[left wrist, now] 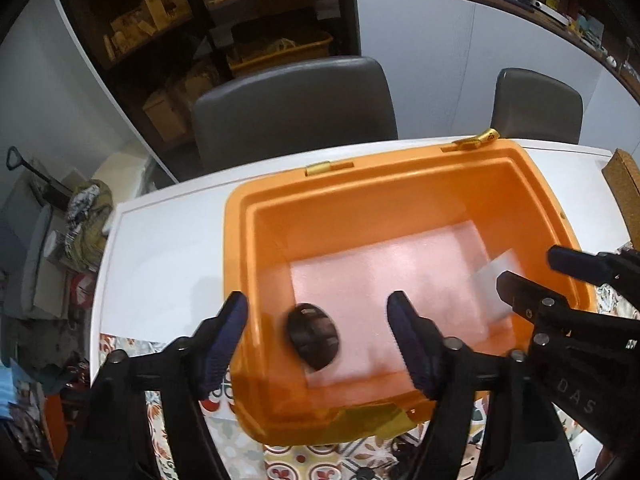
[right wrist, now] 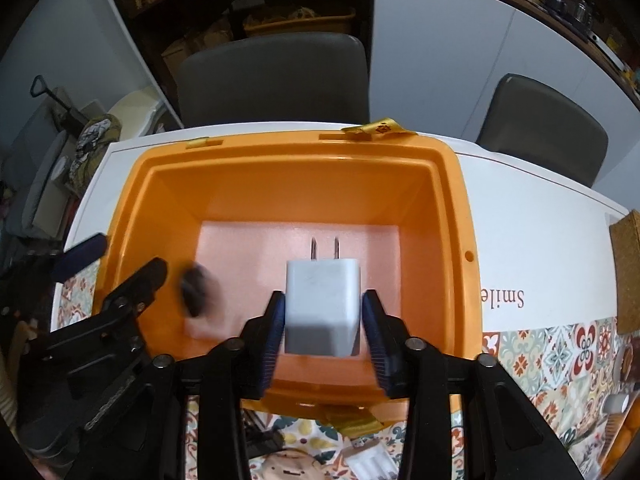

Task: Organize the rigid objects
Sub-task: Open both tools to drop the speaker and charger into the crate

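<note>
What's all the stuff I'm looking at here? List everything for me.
Bin: one, orange, open, on the table.
Foam sheet: one, pinkish white, lining the bin's floor.
Plug adapter: one, white, two prongs, over the bin between the right jaws.
Dark oval object: one, black, blurred, inside the bin between the wide left jaws, touching neither.
Table: one, white.
Patterned cloth: one, colourful tiles, on the near part of the table.
Cork mat: one, brown, right edge of the table.
Chairs: two, grey, behind the table.
Shelves: dark, cluttered, at the back.
Left gripper: one, black with blue pads.
Right gripper: one, the same.
</note>
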A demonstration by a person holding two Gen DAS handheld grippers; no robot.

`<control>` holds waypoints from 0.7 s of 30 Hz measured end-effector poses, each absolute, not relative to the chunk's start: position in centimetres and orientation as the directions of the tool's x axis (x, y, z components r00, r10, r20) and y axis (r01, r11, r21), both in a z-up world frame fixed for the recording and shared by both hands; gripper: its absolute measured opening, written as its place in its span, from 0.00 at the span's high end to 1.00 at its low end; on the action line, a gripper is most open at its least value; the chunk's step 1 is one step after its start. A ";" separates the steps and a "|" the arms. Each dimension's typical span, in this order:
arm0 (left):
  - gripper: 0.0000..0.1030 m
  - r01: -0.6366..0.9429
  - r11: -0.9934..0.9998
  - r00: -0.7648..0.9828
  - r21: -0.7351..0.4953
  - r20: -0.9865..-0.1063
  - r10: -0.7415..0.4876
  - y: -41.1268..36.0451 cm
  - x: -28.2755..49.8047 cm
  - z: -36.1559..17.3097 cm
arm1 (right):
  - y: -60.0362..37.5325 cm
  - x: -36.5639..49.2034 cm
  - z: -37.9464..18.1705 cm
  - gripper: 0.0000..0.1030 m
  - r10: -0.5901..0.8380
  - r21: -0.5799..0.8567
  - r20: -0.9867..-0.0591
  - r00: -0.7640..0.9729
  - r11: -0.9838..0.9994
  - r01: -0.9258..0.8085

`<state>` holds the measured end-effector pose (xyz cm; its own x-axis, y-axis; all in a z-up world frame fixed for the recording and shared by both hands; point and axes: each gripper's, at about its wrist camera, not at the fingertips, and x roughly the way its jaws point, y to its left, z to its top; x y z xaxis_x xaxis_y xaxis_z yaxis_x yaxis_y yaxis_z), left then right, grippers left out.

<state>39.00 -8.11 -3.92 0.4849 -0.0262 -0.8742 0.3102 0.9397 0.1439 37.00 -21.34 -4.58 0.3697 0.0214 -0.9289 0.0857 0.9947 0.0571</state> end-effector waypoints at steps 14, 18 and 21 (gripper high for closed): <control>0.23 0.283 0.956 0.459 0.081 -0.886 -0.060 -6.2 35.3 -2.4 | -22.1 32.6 -1.5 0.46 -0.027 0.019 -0.891 0.454 0.995 0.096; 0.18 0.283 0.956 0.468 0.072 -0.881 -0.072 -6.0 33.4 -1.7 | -22.2 30.8 -1.2 0.46 -0.013 0.038 -0.888 0.459 0.994 0.102; 0.15 0.270 0.961 0.479 0.066 -0.875 -0.074 -5.6 31.9 -1.3 | -22.1 29.3 -0.9 0.46 -0.009 0.047 -0.880 0.475 0.993 0.105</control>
<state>31.94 -5.58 -1.30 0.4788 -0.0745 -0.8748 0.2696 0.9607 0.0658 29.28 -22.14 -0.88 0.4748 -0.0086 -0.8801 0.1052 0.9933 0.0471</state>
